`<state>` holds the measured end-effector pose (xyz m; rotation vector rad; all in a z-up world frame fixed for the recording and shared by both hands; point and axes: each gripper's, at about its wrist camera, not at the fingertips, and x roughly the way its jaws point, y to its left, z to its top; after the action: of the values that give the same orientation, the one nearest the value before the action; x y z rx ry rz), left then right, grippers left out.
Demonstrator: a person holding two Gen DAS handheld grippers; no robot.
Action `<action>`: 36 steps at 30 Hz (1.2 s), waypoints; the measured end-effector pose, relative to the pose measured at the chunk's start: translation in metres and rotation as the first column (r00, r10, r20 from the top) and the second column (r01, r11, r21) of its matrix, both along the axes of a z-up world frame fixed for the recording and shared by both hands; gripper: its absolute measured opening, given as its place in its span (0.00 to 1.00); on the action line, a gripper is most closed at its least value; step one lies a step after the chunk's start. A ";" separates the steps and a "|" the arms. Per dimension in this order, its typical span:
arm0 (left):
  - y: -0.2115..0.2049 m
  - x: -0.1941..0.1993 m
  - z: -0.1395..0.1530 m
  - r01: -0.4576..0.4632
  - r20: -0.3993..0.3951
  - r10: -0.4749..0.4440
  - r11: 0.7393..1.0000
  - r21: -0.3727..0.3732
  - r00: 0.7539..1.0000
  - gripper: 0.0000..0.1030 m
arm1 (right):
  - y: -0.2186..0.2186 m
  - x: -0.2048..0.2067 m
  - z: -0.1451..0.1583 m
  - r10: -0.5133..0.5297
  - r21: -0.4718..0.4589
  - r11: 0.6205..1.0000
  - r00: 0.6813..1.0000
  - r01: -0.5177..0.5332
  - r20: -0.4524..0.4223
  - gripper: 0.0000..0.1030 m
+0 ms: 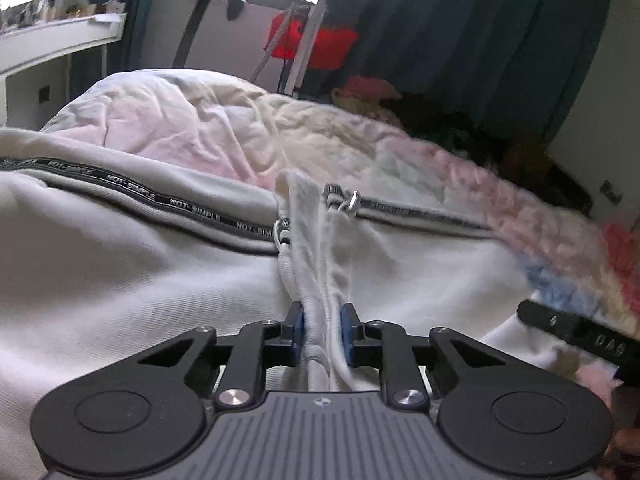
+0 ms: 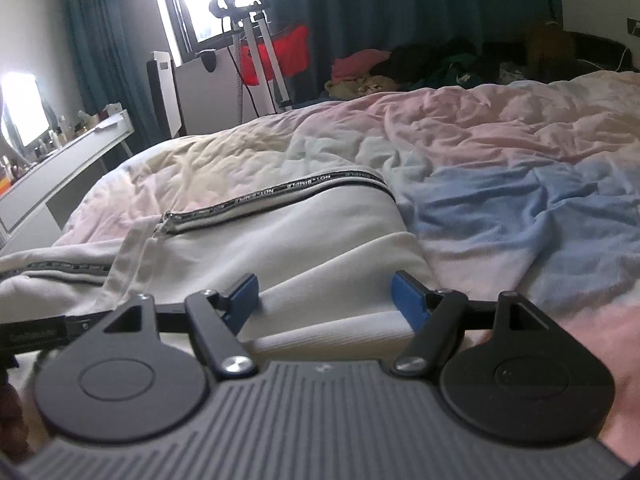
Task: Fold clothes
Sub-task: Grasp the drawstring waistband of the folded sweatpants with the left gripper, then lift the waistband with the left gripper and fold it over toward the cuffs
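My left gripper (image 1: pixel 322 330) has its blue pads pressed in on a raised ridge of fabric at the front opening of the white jacket (image 1: pixel 120 272), pinching the bunched fold between them. My right gripper (image 2: pixel 324 300) stands wide apart, its blue pads hovering low over the jacket's near edge with cloth under the gap but nothing clamped.

The jacket lies spread flat on the bed, front side up, filling the near part of both views. Its right edge ends in a clean fold line, and beyond that the rumpled pink, cream and blue quilt (image 2: pixel 520 160) stretches away with plenty of clear surface. A black tape (image 1: pixel 132 192) runs across the jacket, printed over and over with "NOT-SIMPLE" in white letters. A small metal zip pull (image 1: pixel 352 204) sits just beyond the pinched ridge.

In the left view the tip of the other gripper shows at the far right, carrying faint letters I cannot read for sure. Both tools point forward and somewhat downward across the bed.

Farther off, a heap of clothes (image 2: pixel 420 64) sits at the bed's far side, near dark teal curtains (image 2: pixel 400 8). A white desk (image 2: pixel 80 152) stands to the left.
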<state>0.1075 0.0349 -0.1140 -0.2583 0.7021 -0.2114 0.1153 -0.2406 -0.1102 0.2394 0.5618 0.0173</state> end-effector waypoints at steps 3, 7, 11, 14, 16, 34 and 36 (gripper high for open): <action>0.011 -0.008 0.012 -0.029 0.015 0.030 0.997 -0.072 0.999 0.16 | -0.001 -0.008 0.008 -0.017 0.012 1.000 0.999 0.017 0.039 0.73; 0.024 -0.020 0.017 -0.084 0.019 0.086 0.991 -0.100 0.996 0.15 | -0.002 -0.016 0.020 -0.020 0.022 1.000 0.995 0.019 0.094 0.73; 0.023 -0.016 0.002 -0.090 -0.038 0.087 0.993 -0.073 0.995 0.17 | 0.005 -0.005 0.007 0.039 0.017 0.999 0.999 -0.039 -0.006 0.72; 0.029 -0.021 0.003 -0.104 -0.041 0.101 0.992 -0.070 0.994 0.30 | 0.010 0.002 -0.008 0.054 -0.006 0.999 0.997 -0.054 -0.054 0.74; 0.041 -0.030 0.011 -0.142 -0.052 0.138 0.988 -0.067 0.989 0.39 | 0.010 0.004 -0.010 0.049 -0.004 0.999 0.997 -0.049 -0.053 0.74; 0.214 -0.081 0.024 -0.606 -0.431 0.496 0.778 -0.167 0.754 0.96 | 0.001 -0.009 0.003 0.070 0.097 0.993 0.997 -0.066 -0.042 0.73; 0.229 -0.082 0.016 -0.668 -0.445 0.542 0.718 -0.196 0.713 0.95 | 0.001 -0.009 0.003 0.074 0.098 0.993 0.996 -0.069 -0.045 0.72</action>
<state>0.0258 0.2635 -0.0978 -0.8776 0.9009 0.3817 0.1059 -0.2399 -0.1070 0.3140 0.6185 0.1082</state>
